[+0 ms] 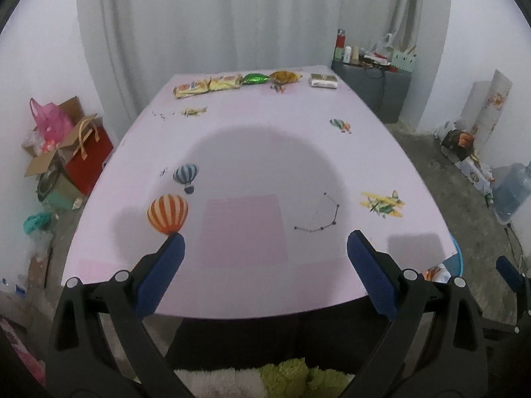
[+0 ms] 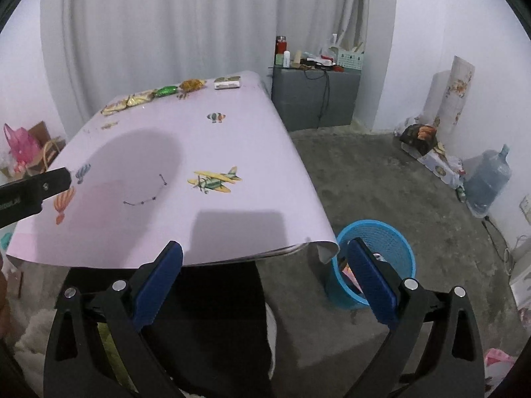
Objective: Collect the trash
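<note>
Trash lies in a row at the far edge of the pink table (image 1: pixel 259 152): two yellow wrappers (image 1: pixel 207 85), a green foil wrapper (image 1: pixel 255 78), an orange-brown wrapper (image 1: pixel 284 77) and a white packet (image 1: pixel 323 80). The row also shows in the right wrist view, with the green wrapper (image 2: pixel 166 91) and white packet (image 2: pixel 227 83). My left gripper (image 1: pixel 265 248) is open and empty over the table's near edge. My right gripper (image 2: pixel 265 258) is open and empty at the near right corner, above a blue mesh bin (image 2: pixel 375 262) on the floor.
The tablecloth has printed balloons (image 1: pixel 167 214) and planes (image 1: pixel 383 203). Bags and boxes (image 1: pixel 66 152) stand on the floor at the left. A grey cabinet (image 2: pixel 315 96) with bottles stands beyond the table. A water jug (image 2: pixel 486 182) and wrapped items stand at the right wall.
</note>
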Motion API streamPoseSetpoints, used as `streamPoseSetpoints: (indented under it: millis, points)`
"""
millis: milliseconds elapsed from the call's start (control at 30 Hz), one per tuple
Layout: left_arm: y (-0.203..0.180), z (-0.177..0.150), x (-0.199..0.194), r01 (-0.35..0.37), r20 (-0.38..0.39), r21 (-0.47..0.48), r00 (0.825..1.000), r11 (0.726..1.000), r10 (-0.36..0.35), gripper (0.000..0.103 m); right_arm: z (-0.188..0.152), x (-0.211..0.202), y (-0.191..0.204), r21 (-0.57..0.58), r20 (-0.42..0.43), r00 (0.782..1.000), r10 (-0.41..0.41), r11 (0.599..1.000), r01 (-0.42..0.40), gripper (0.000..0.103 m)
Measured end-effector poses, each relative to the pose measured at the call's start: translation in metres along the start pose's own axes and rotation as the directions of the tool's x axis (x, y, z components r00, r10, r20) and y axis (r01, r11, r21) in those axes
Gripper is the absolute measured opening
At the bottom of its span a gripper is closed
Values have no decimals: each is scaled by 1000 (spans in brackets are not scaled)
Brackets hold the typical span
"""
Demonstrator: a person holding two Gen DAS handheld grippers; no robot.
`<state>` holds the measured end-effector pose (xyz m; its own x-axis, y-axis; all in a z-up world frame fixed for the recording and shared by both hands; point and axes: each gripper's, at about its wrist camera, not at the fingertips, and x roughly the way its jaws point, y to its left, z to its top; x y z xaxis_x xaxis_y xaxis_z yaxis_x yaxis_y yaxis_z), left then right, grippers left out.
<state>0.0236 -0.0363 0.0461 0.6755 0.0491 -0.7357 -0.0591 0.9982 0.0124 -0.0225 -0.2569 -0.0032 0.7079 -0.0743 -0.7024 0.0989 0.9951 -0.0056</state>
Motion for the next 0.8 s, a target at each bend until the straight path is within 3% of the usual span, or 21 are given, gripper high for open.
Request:
streamPoseSetpoints:
  millis: [267, 800]
  points:
    - [-8, -4, 8, -28, -44, 29, 999, 999, 29, 94, -4, 8, -3, -3, -19, 1000, -14, 1000, 14, 96]
    - [-5, -2, 12, -64, -58, 25, 996, 998, 65, 94, -5, 14, 2, 6, -34, 999, -14, 1000, 14, 96]
